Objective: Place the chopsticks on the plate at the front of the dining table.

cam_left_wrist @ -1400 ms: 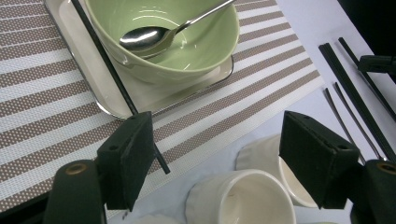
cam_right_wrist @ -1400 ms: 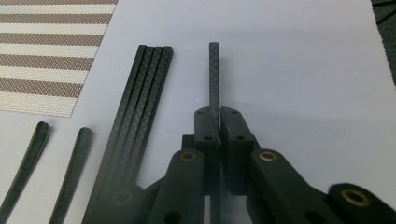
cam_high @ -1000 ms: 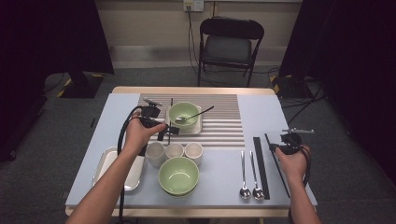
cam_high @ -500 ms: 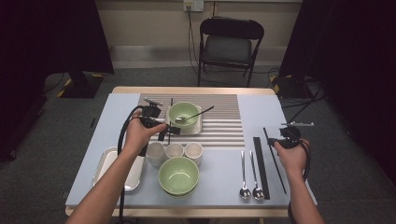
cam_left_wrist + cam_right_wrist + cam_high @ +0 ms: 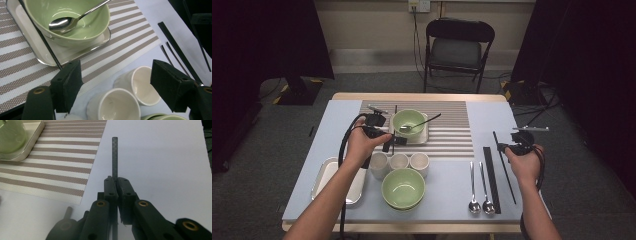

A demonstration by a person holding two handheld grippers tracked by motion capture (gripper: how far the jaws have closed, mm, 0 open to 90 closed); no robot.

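My right gripper (image 5: 505, 148) (image 5: 116, 181) is shut on a thin black chopstick (image 5: 504, 167) (image 5: 114, 157), which lies between its jaws and runs out ahead over the pale blue table at the right. My left gripper (image 5: 388, 142) (image 5: 116, 75) hangs open above three white cups (image 5: 399, 161) (image 5: 140, 83), with nothing between its pads. Just beyond it, a green bowl (image 5: 408, 121) (image 5: 72, 22) holds a metal spoon (image 5: 61, 23) and stands on a small white tray (image 5: 30, 47). A second black chopstick (image 5: 395, 125) (image 5: 42, 40) rests across that tray beside the bowl.
A larger green bowl (image 5: 403, 187) sits near the front edge, and a metal tray (image 5: 324, 182) lies at the front left. Two spoons (image 5: 478, 187) and a flat black strip (image 5: 491, 175) lie left of the held chopstick. A striped placemat (image 5: 452, 132) covers the middle.
My right hand has risen a little with the chopstick in its jaws. The left hand and the dishes have stayed where they were.
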